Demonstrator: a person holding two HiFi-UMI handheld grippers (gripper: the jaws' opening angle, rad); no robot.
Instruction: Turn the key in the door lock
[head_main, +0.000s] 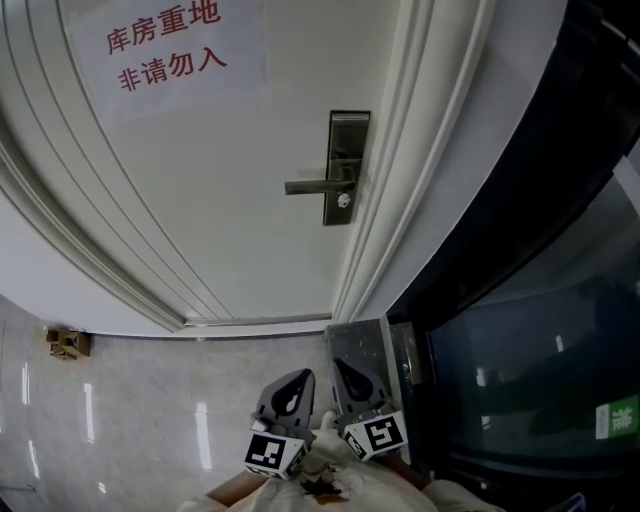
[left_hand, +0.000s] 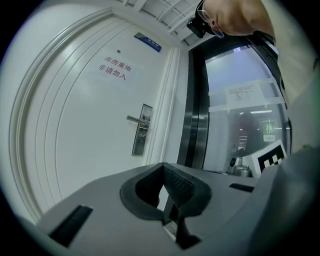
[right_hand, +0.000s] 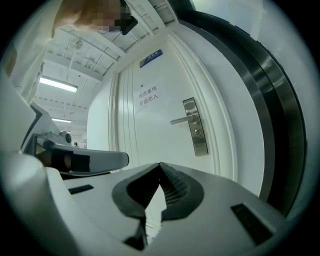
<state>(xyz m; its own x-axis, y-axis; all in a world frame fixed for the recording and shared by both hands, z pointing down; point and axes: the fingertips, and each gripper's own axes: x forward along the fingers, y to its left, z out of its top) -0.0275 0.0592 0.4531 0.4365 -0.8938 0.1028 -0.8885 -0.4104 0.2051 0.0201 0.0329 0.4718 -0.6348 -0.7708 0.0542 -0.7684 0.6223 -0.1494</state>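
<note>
A white door (head_main: 220, 180) fills the head view. Its steel lock plate (head_main: 346, 167) carries a lever handle (head_main: 312, 186) pointing left, with a small bright keyhole (head_main: 344, 200) below it; I cannot make out a key there. Both grippers hang low, close together and well short of the door. My left gripper (head_main: 298, 376) is shut and holds nothing. My right gripper (head_main: 342, 366) is shut and empty too. The lock plate (left_hand: 142, 129) lies far ahead of the left gripper (left_hand: 163, 166). The right gripper (right_hand: 160, 165) also faces the plate (right_hand: 195, 127) from a distance.
A paper sign with red characters (head_main: 165, 45) is stuck high on the door. The white door frame (head_main: 400, 200) meets a dark glass panel (head_main: 530, 330) on the right. A small brown object (head_main: 68, 342) sits on the glossy floor at the left.
</note>
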